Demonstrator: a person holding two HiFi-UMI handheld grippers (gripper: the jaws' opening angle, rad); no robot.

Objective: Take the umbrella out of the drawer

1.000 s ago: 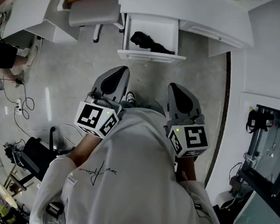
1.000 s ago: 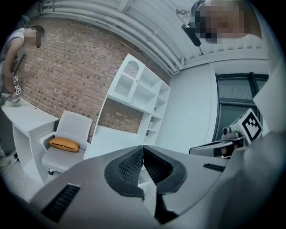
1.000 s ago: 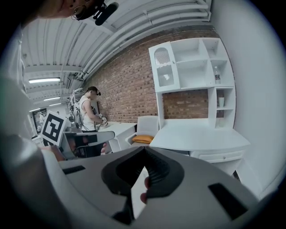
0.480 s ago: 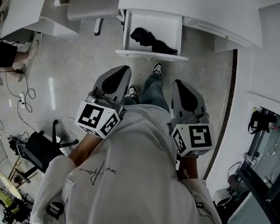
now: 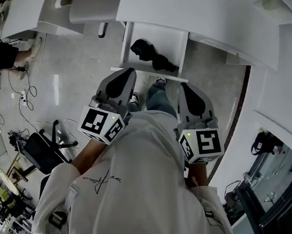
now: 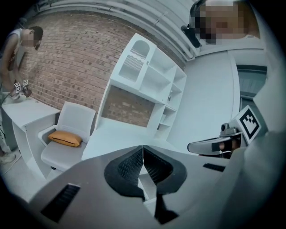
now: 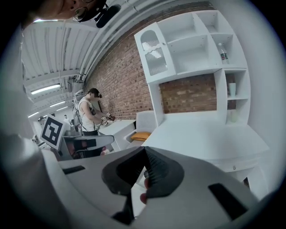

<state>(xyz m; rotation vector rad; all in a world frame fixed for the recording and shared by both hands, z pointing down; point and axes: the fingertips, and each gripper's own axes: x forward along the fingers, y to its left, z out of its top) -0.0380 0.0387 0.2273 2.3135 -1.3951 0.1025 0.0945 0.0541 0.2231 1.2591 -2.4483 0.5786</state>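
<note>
The umbrella (image 5: pixel 153 57) lies in the open drawer (image 5: pixel 181 42); left gripper (image 5: pixel 124 72) and right gripper (image 5: pixel 184 87) hover near it (jaws closed, empty).

No word, brand or number can be read anywhere in these views. The nearest thing to writing is a thin black script line (image 5: pixel 101 179) in a handwritten style across the back of the person's white shirt (image 5: pixel 136 206), too small and looped to make out. The left cube (image 5: pixel 101 126) on the left tool (image 5: pixel 124 72) and the right cube (image 5: pixel 200 144) on the right tool (image 5: pixel 184 88) carry black-and-white square markers, which are patterns rather than letters.
</note>
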